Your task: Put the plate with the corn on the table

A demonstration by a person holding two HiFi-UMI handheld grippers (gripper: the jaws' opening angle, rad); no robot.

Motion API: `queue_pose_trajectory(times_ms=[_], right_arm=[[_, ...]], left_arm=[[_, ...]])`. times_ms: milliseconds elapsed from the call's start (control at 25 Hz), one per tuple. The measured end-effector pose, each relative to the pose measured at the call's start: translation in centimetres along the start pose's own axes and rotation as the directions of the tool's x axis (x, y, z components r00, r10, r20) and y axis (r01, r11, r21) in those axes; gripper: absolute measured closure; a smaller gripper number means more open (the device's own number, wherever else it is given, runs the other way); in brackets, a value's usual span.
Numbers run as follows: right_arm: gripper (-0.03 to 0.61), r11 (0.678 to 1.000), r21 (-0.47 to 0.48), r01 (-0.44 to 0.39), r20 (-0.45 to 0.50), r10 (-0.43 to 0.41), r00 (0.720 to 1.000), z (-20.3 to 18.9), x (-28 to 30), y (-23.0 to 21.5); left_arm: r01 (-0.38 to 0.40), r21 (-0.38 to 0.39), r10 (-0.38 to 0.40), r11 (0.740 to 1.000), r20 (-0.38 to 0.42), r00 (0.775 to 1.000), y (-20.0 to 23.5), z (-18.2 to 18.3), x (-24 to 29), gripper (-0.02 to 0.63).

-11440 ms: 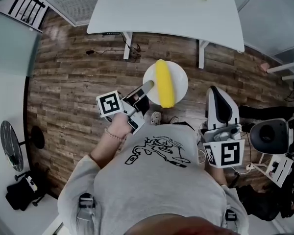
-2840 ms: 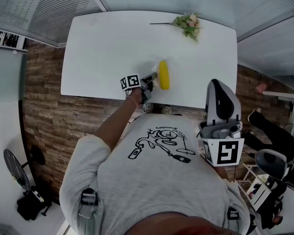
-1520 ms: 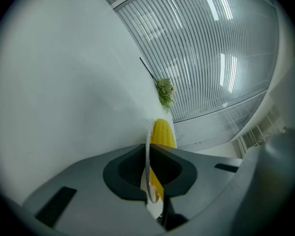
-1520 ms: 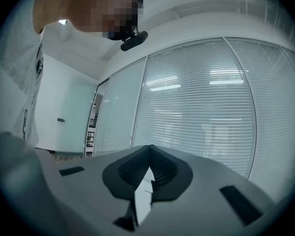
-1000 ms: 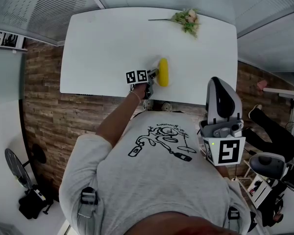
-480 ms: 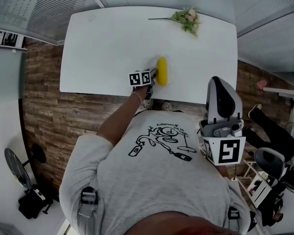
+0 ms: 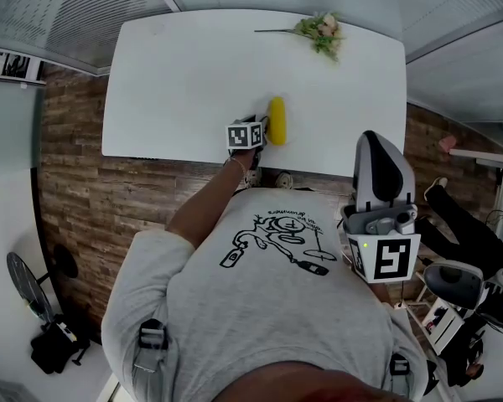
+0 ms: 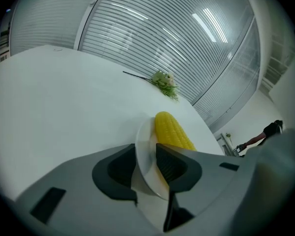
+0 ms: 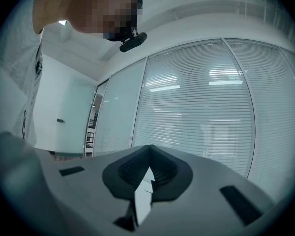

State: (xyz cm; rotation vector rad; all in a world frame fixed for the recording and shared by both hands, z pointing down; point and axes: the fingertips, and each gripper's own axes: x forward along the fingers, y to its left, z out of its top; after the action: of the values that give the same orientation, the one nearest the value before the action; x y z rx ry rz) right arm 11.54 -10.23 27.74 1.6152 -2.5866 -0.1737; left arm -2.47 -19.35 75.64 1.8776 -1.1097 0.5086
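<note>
Releasing is judged as the step in hand. On the table (image 7: pixel 176 82), near its front edge, the plate (image 8: pixel 143 137) seems already laid, w/ the corn (image 7: pixel 277 121) on it. The plate's rim is pinched by the closed jaws of the left gripper (image 7: pixel 260 127). The plate should be felt flat before the jaws are opened, then the gripper drawn back level, so the corn isn't rolled. The right gripper (image 9: pixel 148 166) is closed on nothing, away from the table. Counted: 1 table, 2 grippers, 1 plate, 1 corn, 1 flower sprig (image 7: pixel 323 33).
</note>
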Motion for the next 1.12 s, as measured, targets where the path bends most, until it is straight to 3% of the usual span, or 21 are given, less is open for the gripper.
queue_pose_trajectory(times_ms=[320,680,1120], right_arm=[[0.572,1.0,0.002,-0.003,0.004,0.003,1.0,0.1,0.0,0.0],[0.572,1.0,0.005,-0.008,0.002,0.008,1.0,0.0,0.2,0.2],[0.572,1.0,0.009,-0.01,0.001,0.01,1.0,-0.3,0.4,-0.1]], left_arm=[[-0.064,0.054,0.065,0.996,-0.008,0.998,0.6,0.1,-0.2,0.489],[-0.061,0.065,0.061,0.996,0.009,0.998,0.7,0.7,-0.8,0.489],[-0.087,0.105,0.072,0.991,0.143,0.987,-0.4,3.9,-4.4,0.489]])
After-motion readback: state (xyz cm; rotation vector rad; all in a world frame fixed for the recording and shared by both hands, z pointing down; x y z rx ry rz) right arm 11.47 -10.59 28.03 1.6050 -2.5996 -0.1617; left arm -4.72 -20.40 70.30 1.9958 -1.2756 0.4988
